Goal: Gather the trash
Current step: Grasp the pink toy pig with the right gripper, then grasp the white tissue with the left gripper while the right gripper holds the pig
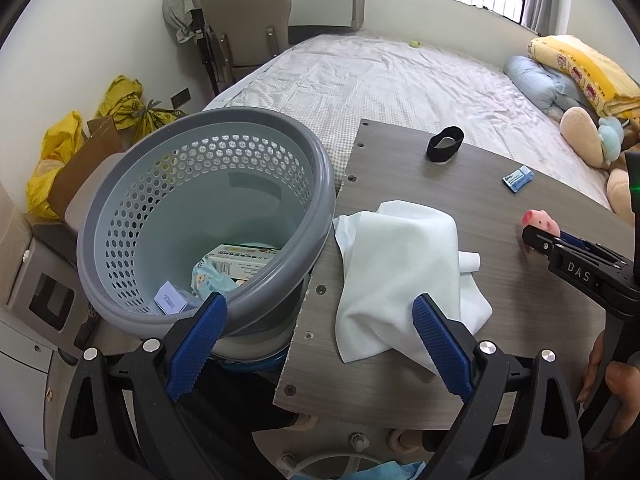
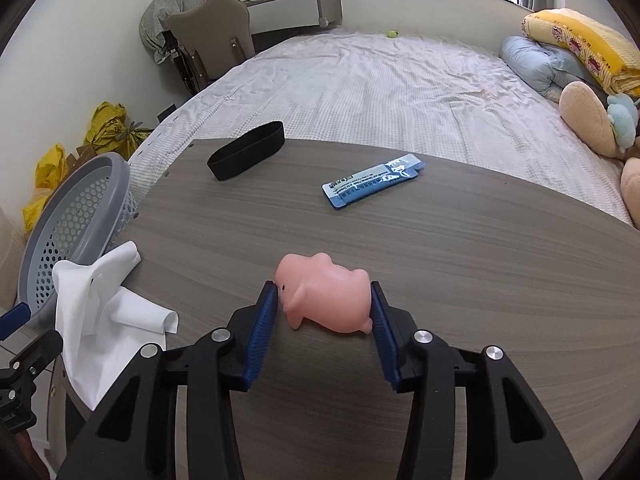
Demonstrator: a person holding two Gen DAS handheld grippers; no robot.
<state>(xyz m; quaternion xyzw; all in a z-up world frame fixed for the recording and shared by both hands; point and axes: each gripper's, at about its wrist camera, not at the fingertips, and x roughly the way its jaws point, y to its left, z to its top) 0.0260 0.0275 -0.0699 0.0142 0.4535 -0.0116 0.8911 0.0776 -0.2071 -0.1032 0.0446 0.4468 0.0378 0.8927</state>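
Note:
A pink pig toy (image 2: 326, 296) lies on the wooden table (image 2: 460, 264), and my right gripper (image 2: 325, 300) is shut on it, a blue pad against its snout and one against its rear. A blue wrapper (image 2: 372, 184) lies farther back, a black band (image 2: 246, 156) to its left. My left gripper (image 1: 320, 308) is open, with the near rim of a tilted grey basket (image 1: 208, 120) and a white cloth (image 1: 400, 264) in view between its fingers. The basket holds a box (image 1: 240, 258) and small packets. In the left wrist view the pig toy (image 1: 540, 220) shows at the right gripper (image 1: 536, 240).
A bed (image 2: 380, 88) runs behind the table, with pillows and plush toys (image 2: 588, 116) at its right. A chair (image 2: 216, 32) and yellow bags (image 1: 56, 160) stand along the left wall. The grey basket (image 2: 76, 184) sits off the table's left edge.

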